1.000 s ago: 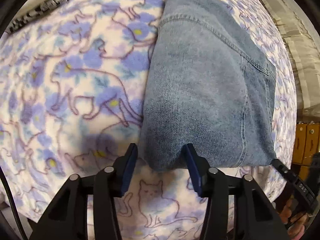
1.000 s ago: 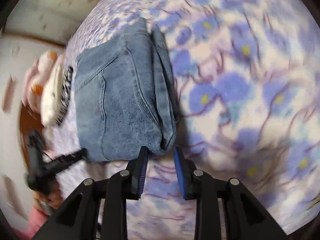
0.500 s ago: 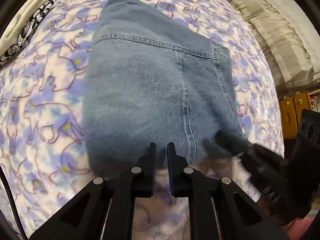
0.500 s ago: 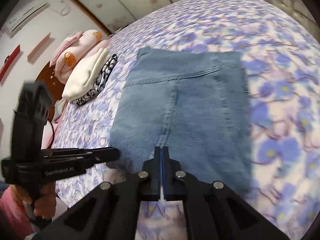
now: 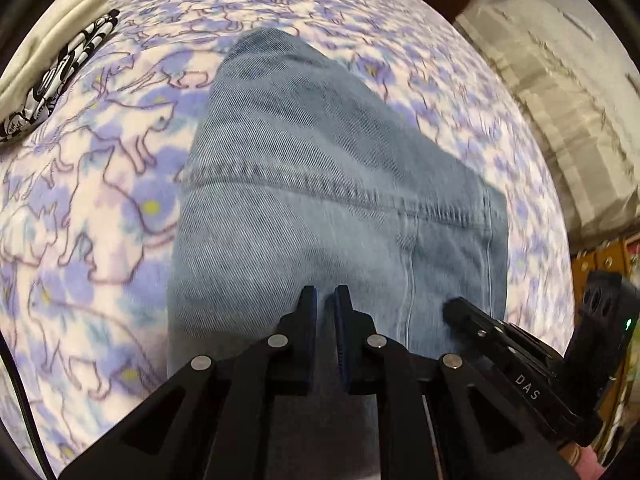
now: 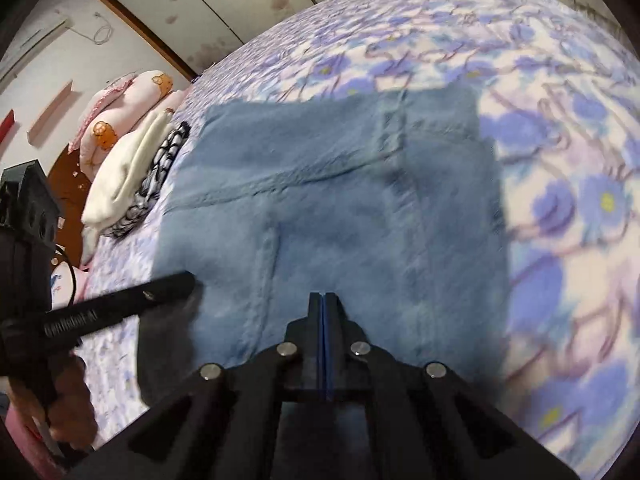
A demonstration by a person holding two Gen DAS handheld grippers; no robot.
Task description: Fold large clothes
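Note:
Folded blue jeans (image 5: 320,180) lie flat on a bed blanket with a purple flower and cat print (image 5: 100,200). My left gripper (image 5: 326,294) points down over the near part of the jeans, its jaws shut to a thin slit with nothing caught between them. In the right wrist view the jeans (image 6: 340,200) fill the middle, and my right gripper (image 6: 324,296) sits over their near half, fully shut and holding nothing. Each gripper shows in the other's view: the right gripper (image 5: 454,308) tip rests on the denim, and the left gripper (image 6: 186,280) is at the jeans' left edge.
A folded stack of white and black-patterned clothes (image 6: 136,172) lies at the bed's left edge, also seen as the stack (image 5: 52,80). Pink pillows (image 6: 124,100) sit behind it. A person's hand (image 6: 68,400) holds the left gripper. A wooden cabinet (image 5: 600,264) stands beyond the bed's right side.
Both grippers were open around the near edge of the jeans. They have shut and slid forward over the top of the folded denim.

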